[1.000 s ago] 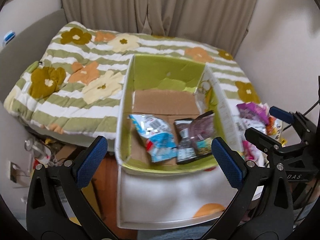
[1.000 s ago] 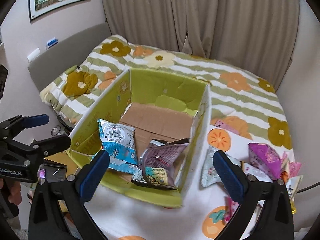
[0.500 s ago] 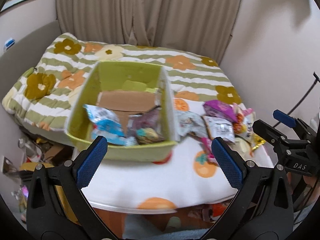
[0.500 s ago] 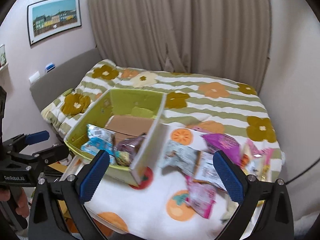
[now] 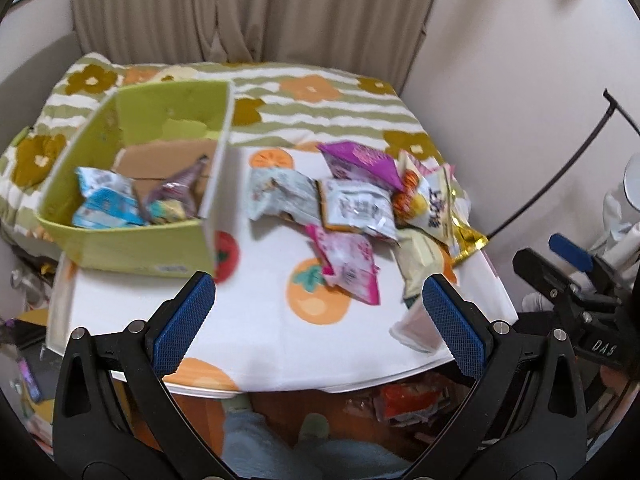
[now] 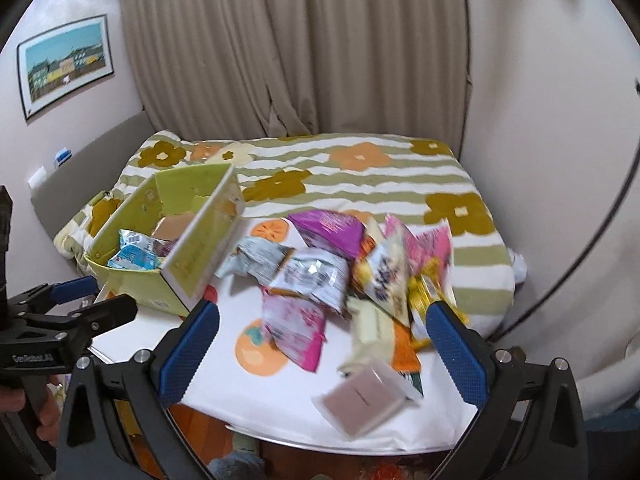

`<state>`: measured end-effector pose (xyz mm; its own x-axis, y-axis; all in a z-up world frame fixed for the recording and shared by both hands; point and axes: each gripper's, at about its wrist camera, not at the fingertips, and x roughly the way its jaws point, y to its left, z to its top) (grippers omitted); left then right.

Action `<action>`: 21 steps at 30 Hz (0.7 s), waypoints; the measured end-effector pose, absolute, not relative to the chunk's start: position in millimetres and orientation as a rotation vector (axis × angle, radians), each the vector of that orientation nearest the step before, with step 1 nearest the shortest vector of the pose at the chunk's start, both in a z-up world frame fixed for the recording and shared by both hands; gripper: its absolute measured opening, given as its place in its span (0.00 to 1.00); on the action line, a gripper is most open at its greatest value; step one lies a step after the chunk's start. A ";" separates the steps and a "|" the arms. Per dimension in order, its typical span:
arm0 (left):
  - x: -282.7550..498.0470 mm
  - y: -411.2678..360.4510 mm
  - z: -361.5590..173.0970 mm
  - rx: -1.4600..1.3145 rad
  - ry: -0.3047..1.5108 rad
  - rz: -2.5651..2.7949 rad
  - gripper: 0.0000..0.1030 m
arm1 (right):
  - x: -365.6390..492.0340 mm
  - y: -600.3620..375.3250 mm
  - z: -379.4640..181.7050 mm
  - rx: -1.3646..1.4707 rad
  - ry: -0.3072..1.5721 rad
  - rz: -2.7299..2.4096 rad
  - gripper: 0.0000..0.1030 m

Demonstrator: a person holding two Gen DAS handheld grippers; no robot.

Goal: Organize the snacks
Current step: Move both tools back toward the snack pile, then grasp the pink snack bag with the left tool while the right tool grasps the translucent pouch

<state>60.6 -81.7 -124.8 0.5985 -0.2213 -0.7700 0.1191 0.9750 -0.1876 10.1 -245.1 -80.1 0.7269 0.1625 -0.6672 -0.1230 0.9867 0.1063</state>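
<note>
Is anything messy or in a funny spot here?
Yes. Most snack packets lie jumbled and overlapping on the white table, outside the green box, which holds only a few. A small pink packet sits alone near the table's front edge.

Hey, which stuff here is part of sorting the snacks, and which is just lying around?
Part of the job:
green box, already holding a blue packet
loose snack packets heaped on the white table
left claw and right claw, both open and empty

Just lying about:
flowered bedspread
curtain
framed picture
</note>
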 end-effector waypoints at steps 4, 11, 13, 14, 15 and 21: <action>76.6 -99.8 -141.1 -0.127 0.955 -0.227 1.00 | 4.2 -273.0 -105.3 0.132 0.775 0.116 1.00; 119.2 -117.9 -186.5 -0.127 1.037 -0.286 1.00 | 1.4 -295.3 -148.4 0.213 0.865 0.020 1.00; 131.1 -121.0 -201.5 -0.132 1.057 -0.296 1.00 | 1.5 -298.6 -163.5 0.247 0.888 -0.009 1.00; 137.6 -122.3 -210.4 -0.134 1.069 -0.301 1.00 | 3.1 -298.9 -169.6 0.256 0.895 -0.019 1.00; 144.9 -124.0 -221.3 -0.135 1.086 -0.308 1.00 | 4.3 -298.2 -175.7 0.263 0.902 -0.029 1.00; 179.1 -133.9 -273.0 -0.131 1.175 -0.361 0.85 | 21.0 -285.1 -210.8 0.290 0.951 -0.130 1.00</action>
